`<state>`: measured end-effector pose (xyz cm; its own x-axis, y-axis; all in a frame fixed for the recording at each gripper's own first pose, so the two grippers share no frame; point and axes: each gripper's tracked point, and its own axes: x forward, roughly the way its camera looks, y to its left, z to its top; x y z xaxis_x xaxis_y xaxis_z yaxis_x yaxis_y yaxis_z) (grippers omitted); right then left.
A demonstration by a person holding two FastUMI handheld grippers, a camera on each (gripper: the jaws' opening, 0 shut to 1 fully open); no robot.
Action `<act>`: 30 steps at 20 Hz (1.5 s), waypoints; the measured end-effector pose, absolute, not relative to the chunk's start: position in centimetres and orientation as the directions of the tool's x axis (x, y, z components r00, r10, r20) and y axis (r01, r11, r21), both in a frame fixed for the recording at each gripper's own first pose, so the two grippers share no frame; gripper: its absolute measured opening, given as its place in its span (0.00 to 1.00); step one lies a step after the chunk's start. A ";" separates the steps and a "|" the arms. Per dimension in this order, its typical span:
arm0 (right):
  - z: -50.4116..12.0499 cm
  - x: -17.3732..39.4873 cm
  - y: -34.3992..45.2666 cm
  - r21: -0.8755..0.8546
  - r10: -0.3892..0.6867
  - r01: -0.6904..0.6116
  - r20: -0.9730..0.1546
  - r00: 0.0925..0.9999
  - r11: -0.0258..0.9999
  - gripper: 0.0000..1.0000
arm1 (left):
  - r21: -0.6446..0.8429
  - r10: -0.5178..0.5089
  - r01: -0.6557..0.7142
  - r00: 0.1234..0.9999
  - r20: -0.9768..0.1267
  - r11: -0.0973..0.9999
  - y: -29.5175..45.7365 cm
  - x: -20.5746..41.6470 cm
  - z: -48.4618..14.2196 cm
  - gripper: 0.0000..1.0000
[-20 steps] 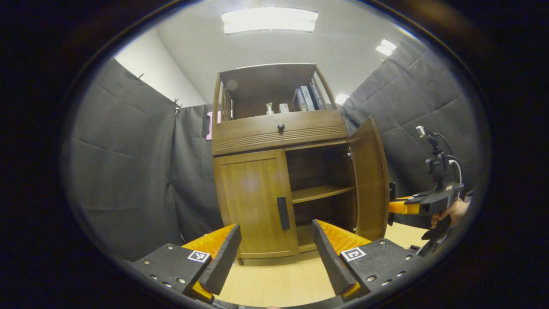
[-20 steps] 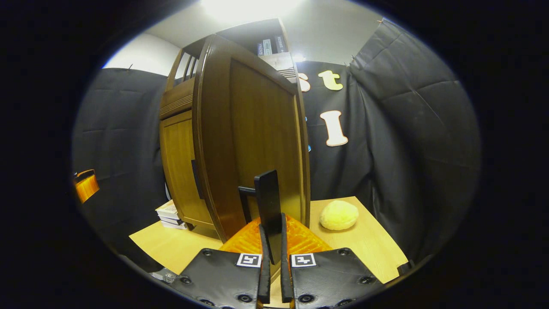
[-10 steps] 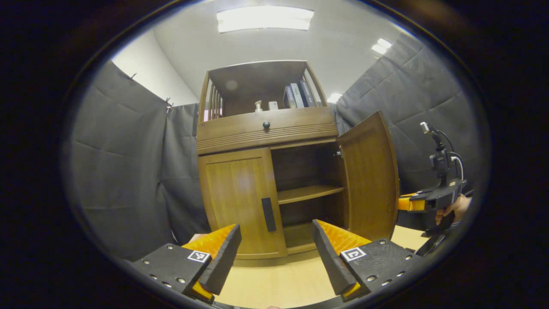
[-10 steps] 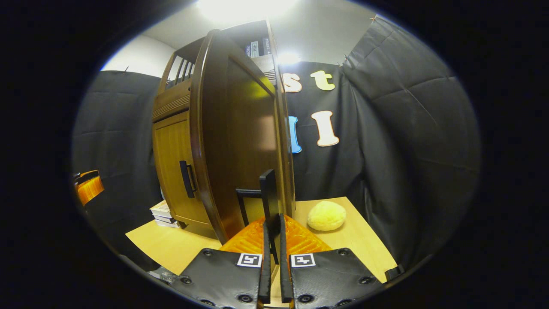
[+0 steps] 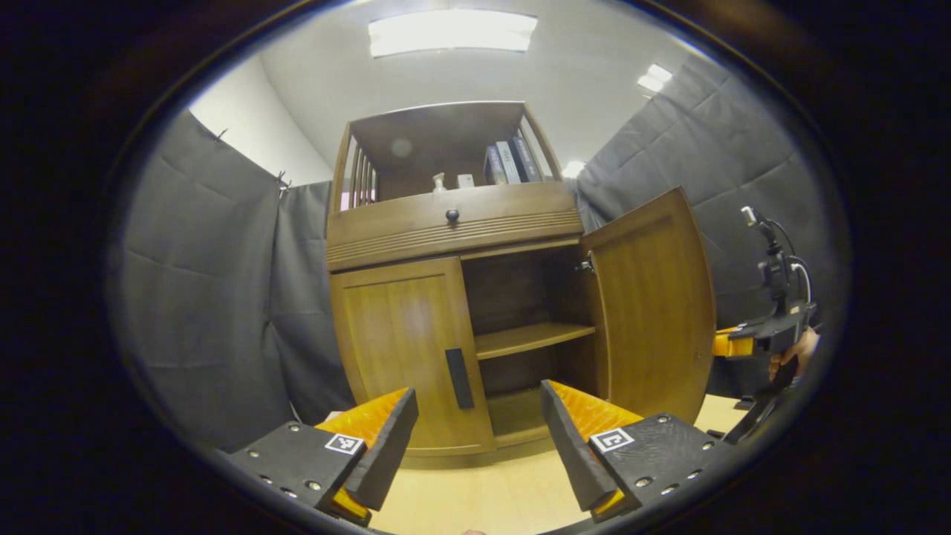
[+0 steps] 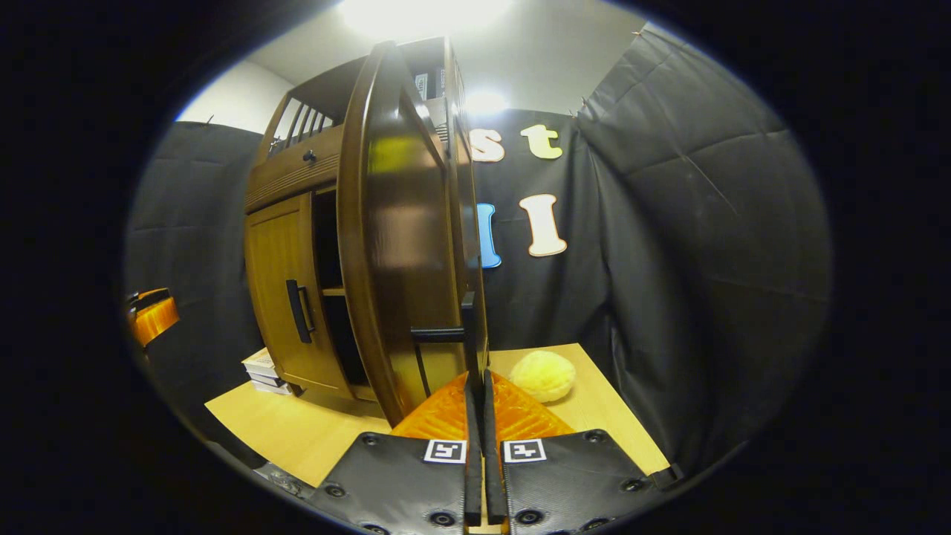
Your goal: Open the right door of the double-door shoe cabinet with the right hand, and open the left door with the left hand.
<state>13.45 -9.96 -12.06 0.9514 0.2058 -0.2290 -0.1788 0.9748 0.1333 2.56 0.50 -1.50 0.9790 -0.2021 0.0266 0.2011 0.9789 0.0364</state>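
A pale wooden table (image 6: 609,416) carries everything. The shoe cabinet (image 5: 416,349) stands directly on it, filling the middle of the left gripper view, with bare tabletop running toward six o'clock. In the right gripper view, a stack of books (image 6: 261,368) lies on the table at the cabinet's foot, at about eight o'clock, touching or just beside its base. A round yellow plush thing (image 6: 542,375) rests on the table just right of centre, low down, near the cloth wall.

A staged recording booth, not a real home: black cloth walls (image 5: 208,282) ahead of the left gripper enclose a lone wooden shoe cabinet (image 5: 453,223) under ceiling panel lights (image 5: 452,32).
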 end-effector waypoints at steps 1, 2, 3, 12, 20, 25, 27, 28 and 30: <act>-12.1 13.3 -10.1 0.133 0.202 -0.174 -0.233 0.951 0.976 0.05 | 0.032 -0.202 0.202 0.979 0.027 0.979 0.6 2.8 -1.5 0.96; -12.2 13.0 -10.1 0.139 0.204 -0.174 -0.240 0.949 0.975 0.05 | 0.027 -0.203 0.202 0.979 0.027 0.979 0.7 3.2 -1.6 0.96; -12.1 12.5 -10.2 0.146 0.201 -0.170 -0.242 0.949 0.975 0.08 | 0.024 -0.203 0.202 0.979 0.028 0.979 0.8 3.5 -1.6 0.96; -9.4 7.9 -12.1 0.090 0.094 -0.078 -0.193 0.977 0.993 0.28 | 0.000 -0.201 0.201 0.979 0.043 0.980 1.3 8.9 -3.0 0.96; -6.8 4.4 -13.1 0.091 -0.024 0.035 -0.116 0.993 0.995 0.97 | -0.020 -0.191 0.192 0.981 0.044 0.981 1.6 14.9 -4.8 0.95; -6.3 3.0 -13.8 0.049 -0.074 0.081 -0.137 0.988 0.996 0.92 | -0.035 -0.180 0.182 0.983 0.045 0.983 1.4 18.5 -6.1 0.94; -6.4 2.4 -14.1 0.038 -0.093 0.100 -0.149 0.984 0.994 0.92 | -0.032 -0.172 0.174 0.984 0.042 0.984 1.2 19.9 -6.9 0.96; -6.6 2.1 -14.2 0.034 -0.102 0.109 -0.156 0.982 0.993 0.92 | -0.031 -0.168 0.169 0.985 0.038 0.985 1.2 20.6 -7.3 0.96; -6.7 1.5 -14.5 0.029 -0.116 0.123 -0.168 0.979 0.992 0.92 | -0.040 -0.167 0.168 0.985 0.034 0.985 0.9 21.9 -8.1 0.95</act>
